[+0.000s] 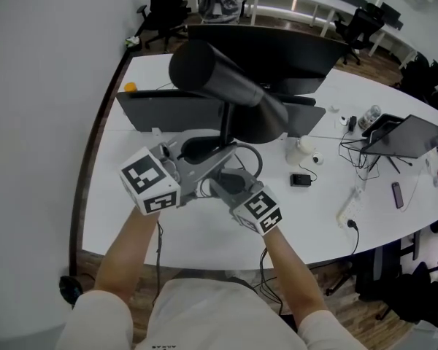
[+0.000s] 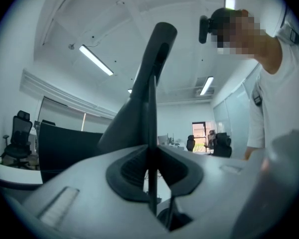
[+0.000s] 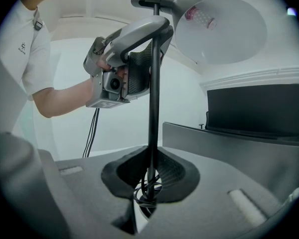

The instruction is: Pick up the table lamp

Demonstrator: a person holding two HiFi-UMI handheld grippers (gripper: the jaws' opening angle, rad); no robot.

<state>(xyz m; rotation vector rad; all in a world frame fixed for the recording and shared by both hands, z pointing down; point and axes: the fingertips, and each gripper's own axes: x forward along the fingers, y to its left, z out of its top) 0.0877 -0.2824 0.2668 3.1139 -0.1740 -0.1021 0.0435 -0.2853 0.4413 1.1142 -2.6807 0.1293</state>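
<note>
1. The left gripper (image 1: 220, 152) is closed on the thin black stem (image 1: 225, 126) of the table lamp (image 1: 230, 93). In the left gripper view the stem (image 2: 150, 153) sits pinched between the dark pads, with no gap either side.
2. The right gripper (image 1: 226, 182) is likewise clamped on the same stem. In its own view the stem (image 3: 153, 113) runs straight down through the pads. The left gripper (image 3: 127, 59) holds higher up, close under the lamp head (image 3: 219, 29).
3. Position in the head view: the lamp is over the near middle of the white table (image 1: 204, 235). Its black lamp head (image 1: 219, 75) is tilted out toward 11 o'clock of the two grippers. The dark monitor (image 1: 277, 53) is behind at 12 o'clock and a laptop (image 1: 416, 133) is well apart at 3 o'clock.
4. Done: approach and two-handed grasp on the stem.
5. The base is hidden by the grippers. A coil of cable (image 3: 147, 190) hangs at the foot of the stem. Judgement: the lamp looks carried, not resting, with the head large and near the camera.
6. Left: confirm the base is off the table and check the cable for drag.
</note>
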